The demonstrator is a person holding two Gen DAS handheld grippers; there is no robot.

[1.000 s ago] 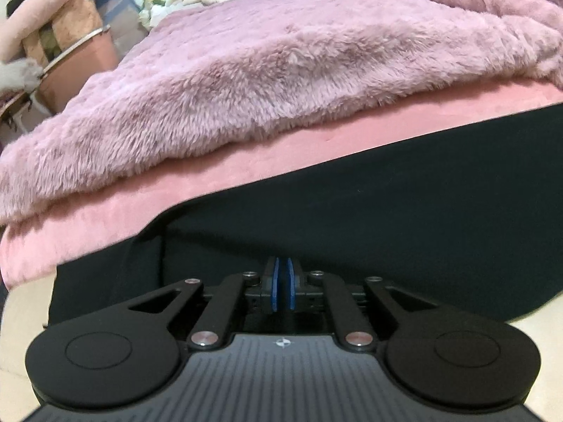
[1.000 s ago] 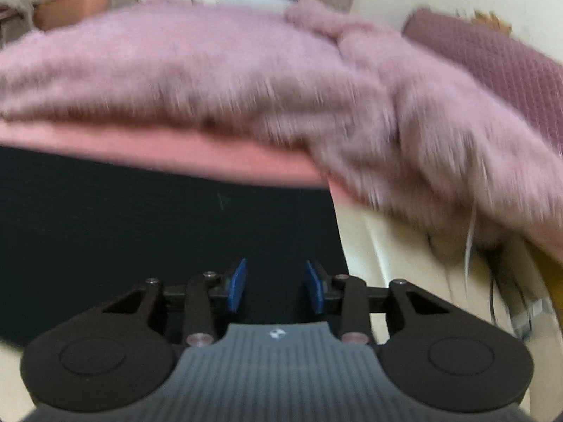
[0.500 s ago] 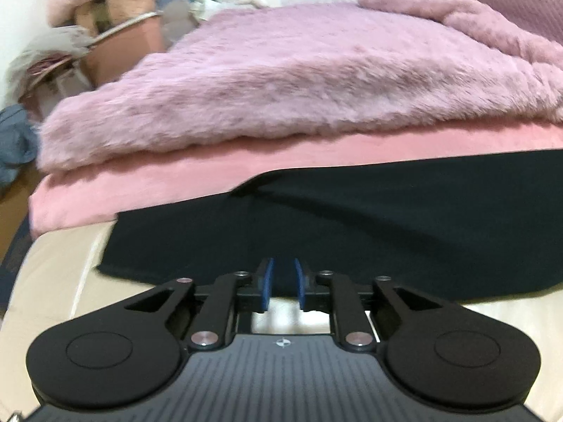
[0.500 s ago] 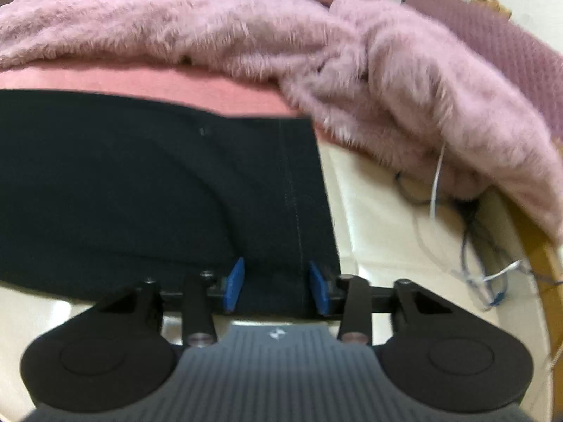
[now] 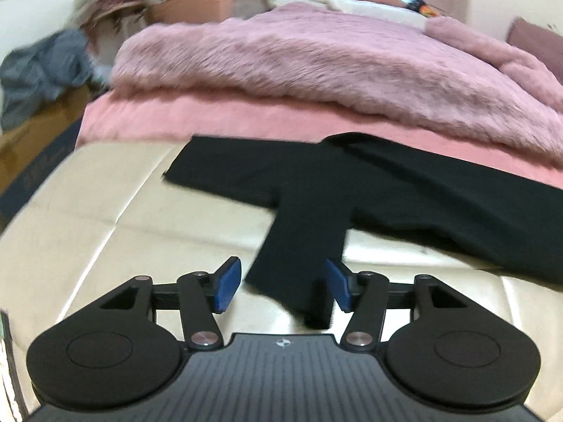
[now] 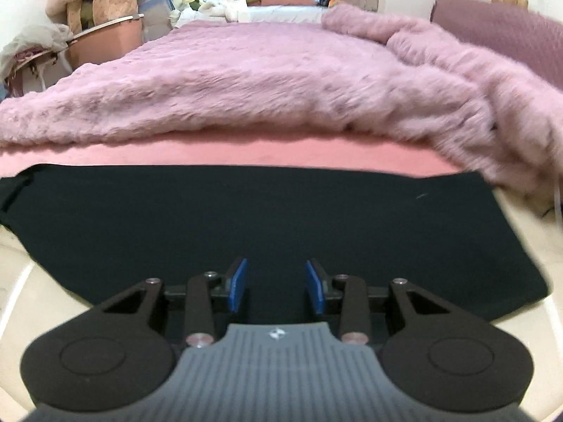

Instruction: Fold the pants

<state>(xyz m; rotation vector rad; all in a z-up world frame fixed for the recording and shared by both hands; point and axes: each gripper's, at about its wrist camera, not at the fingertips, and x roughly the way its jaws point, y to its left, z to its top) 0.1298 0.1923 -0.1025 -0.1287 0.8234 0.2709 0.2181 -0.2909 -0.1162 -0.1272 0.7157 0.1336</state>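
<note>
The black pants (image 5: 404,197) lay flat on the cream surface (image 5: 105,211), their far edge against the pink sheet (image 5: 211,116) under the fluffy pink blanket (image 5: 299,56). We saw one narrow piece running toward our left gripper (image 5: 283,288), whose fingers stood wide apart around its end. Our right gripper (image 6: 276,286) hovered over the cloth, fingers spread, holding nothing.

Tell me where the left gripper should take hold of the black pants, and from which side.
Probably the loose end of the strip of the black pants that lies on the cream surface toward the open left gripper. Come straight forward, pinching its near edge between the pads.
</note>
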